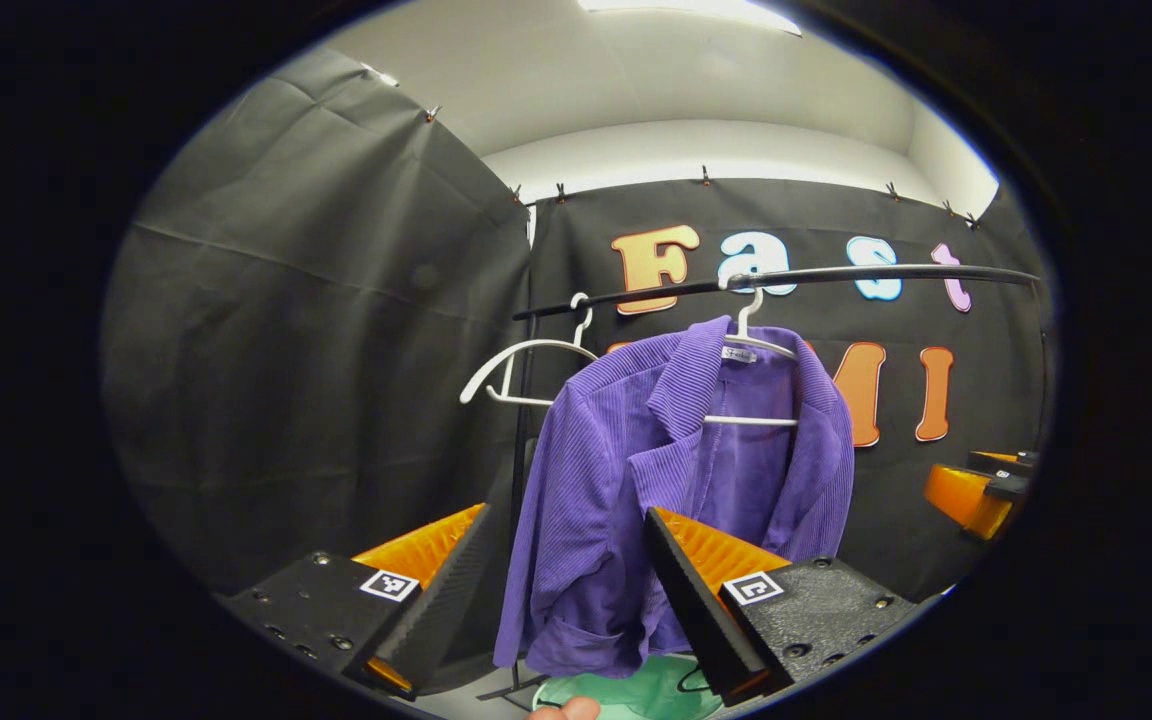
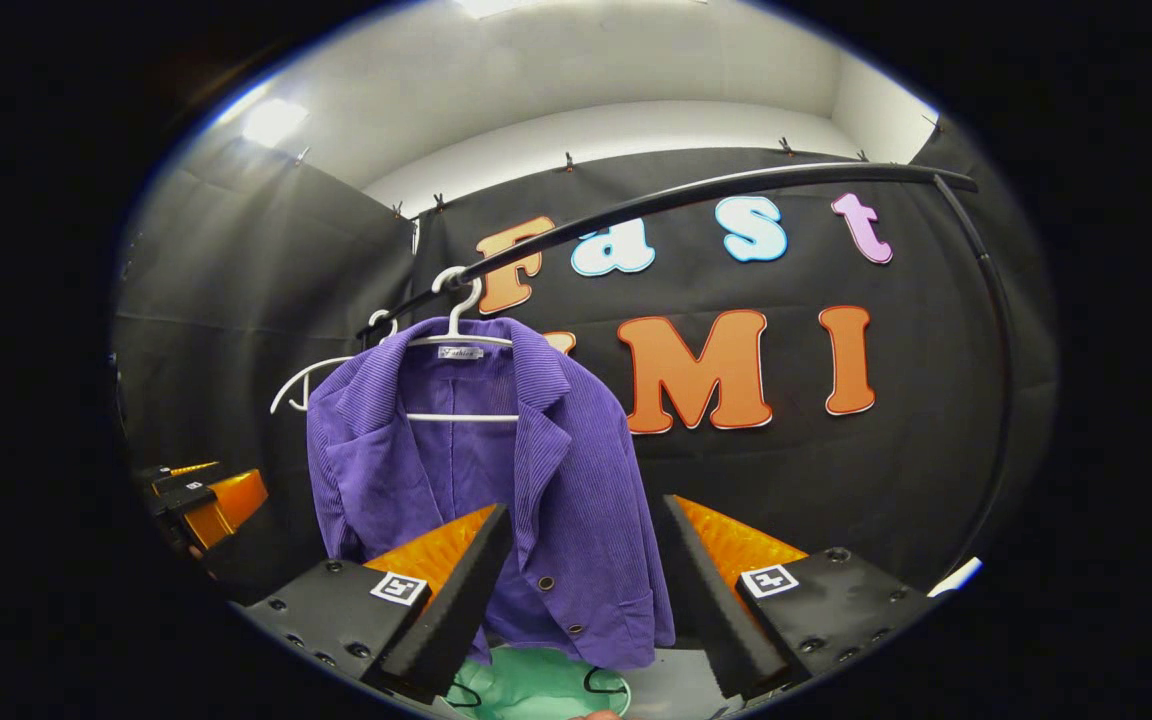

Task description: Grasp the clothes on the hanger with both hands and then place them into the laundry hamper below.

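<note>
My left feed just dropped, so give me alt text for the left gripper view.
A purple jacket hangs on a white hanger from a black rail, straight ahead of the open left gripper, whose fingers touch nothing. An empty white hanger hangs beside it, and the green hamper sits below.

A thin black metal clothes rail (image 1: 836, 275) curves across the booth, its upright at the left. On it hang two white plastic hangers: a bare one (image 1: 526, 365) nearer the upright, and one (image 1: 751, 385) carrying a purple ribbed corduroy jacket (image 1: 616, 480). Below the jacket sits a pale green round hamper (image 2: 536, 685)
</note>
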`<act>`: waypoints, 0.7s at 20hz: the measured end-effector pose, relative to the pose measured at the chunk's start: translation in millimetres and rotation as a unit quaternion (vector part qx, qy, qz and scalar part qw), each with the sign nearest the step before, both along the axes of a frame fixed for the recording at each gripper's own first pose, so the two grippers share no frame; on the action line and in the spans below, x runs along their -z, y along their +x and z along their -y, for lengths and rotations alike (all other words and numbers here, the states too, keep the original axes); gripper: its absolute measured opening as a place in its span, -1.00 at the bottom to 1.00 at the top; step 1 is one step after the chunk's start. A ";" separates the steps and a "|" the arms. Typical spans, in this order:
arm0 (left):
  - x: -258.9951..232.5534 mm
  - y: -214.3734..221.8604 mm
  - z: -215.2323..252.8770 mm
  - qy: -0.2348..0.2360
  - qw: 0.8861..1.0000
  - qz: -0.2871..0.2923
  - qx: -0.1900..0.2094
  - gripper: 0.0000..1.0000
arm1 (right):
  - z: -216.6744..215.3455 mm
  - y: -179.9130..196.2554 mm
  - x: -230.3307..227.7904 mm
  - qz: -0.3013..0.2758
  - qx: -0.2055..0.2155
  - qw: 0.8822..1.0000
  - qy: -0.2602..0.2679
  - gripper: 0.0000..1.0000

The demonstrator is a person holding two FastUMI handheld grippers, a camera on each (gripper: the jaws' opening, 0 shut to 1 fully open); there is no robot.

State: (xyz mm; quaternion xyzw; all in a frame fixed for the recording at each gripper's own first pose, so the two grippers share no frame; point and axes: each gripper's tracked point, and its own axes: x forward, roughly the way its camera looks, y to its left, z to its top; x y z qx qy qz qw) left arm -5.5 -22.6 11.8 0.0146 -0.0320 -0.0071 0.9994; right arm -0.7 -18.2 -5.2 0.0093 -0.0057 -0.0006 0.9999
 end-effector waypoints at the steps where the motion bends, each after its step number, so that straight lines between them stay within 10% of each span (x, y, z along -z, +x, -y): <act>1: -1.3 -0.7 -0.7 0.001 1.000 0.001 0.000 0.84 | 0.3 -1.9 -1.5 0.002 0.001 1.000 0.001 0.84; 14: 3.5 -13.3 0.3 -0.012 1.000 -0.012 0.014 0.84 | -16.6 -25.2 -13.3 0.019 -0.015 1.000 0.014 0.84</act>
